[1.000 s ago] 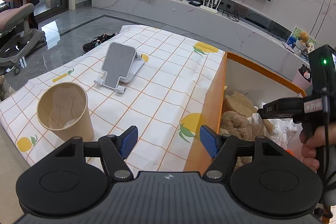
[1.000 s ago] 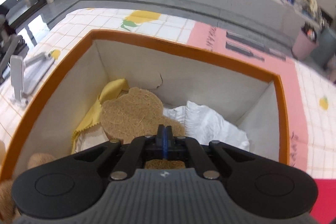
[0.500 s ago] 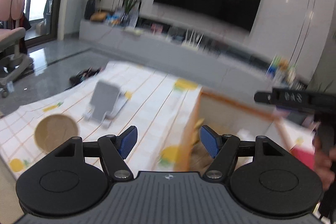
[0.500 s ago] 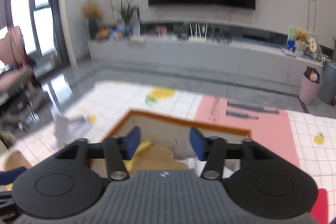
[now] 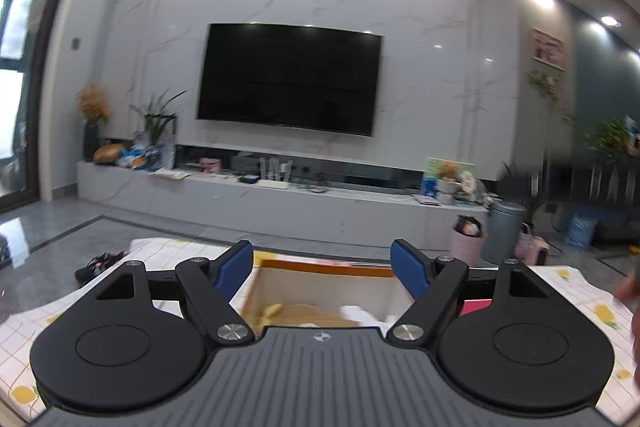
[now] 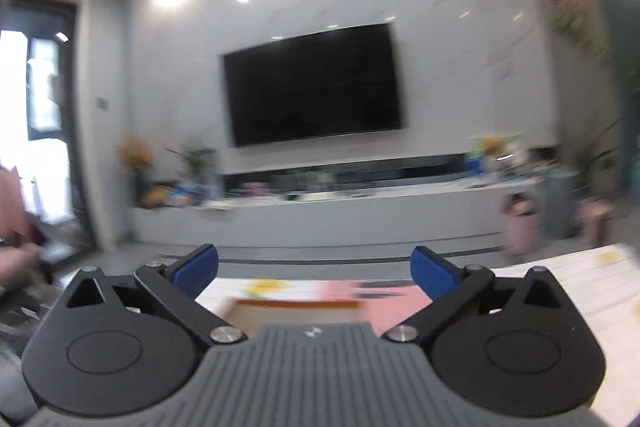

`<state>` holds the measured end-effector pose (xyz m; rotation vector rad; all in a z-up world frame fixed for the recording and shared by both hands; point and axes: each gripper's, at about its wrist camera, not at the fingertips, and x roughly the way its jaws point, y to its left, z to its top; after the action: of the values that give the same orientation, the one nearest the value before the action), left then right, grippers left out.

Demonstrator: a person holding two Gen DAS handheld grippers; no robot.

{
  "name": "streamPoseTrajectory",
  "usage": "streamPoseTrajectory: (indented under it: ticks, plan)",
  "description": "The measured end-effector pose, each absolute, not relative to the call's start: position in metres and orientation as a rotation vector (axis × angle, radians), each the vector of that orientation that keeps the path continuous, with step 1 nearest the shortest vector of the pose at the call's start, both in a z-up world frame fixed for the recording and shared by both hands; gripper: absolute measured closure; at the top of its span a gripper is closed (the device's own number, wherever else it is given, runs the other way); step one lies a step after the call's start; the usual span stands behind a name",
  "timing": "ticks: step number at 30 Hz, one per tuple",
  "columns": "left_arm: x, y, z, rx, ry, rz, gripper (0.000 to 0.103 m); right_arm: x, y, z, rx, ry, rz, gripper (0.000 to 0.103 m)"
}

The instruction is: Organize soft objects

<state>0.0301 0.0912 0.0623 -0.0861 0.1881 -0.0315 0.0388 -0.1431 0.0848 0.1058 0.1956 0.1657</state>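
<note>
A: Where's the orange-rimmed box (image 5: 320, 269)?

B: Below and just ahead of the left gripper (image 5: 322, 269), framed between its blue pads (image 5: 408, 273). Open top faces up. Far rim runs crosswise to the fingers. Can't call a long axis, near half is hidden behind the gripper body.

A: Contents?

B: Yellow cloth (image 5: 272, 309) toward the left pad side, tan fibrous pad (image 5: 308, 313) in the middle, white crumpled cloth (image 5: 358, 313) toward the right pad. All lying inside the box.

A: Jaws?

B: Left fingers wide apart, nothing between them; they've just been opening a bit further. Right gripper (image 6: 316, 269) fingers fully apart, also empty, and they have just been opening.

A: Versus a second ago?

B: Right was clamped shut down inside the box, tips at the tan pad. Now it's out and pitched up near level; only the far rim of the box (image 6: 296, 305) shows under its fingers, blurred. Left was looking at the checked tablecloth (image 5: 580, 291) with a paper cup and a grey stand ahead of its fingers, box off beyond the right pad. Cup and stand are gone from view; box sits centred. Both views now face the TV (image 5: 290, 79) wall.
</note>
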Motion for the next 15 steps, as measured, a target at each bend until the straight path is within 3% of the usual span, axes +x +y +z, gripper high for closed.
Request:
streamPoseTrajectory:
  ticks: [7,15]
  plan:
    - [0.003,0.041,0.078,-0.043,0.214,-0.093,0.011,-0.004,-0.190,0.055,0.025,0.294,0.047,0.003]
    - [-0.019,0.015,0.041,-0.081,0.311,-0.121,0.011,-0.054,-0.221,0.023,-0.017,0.367,0.097,0.003]
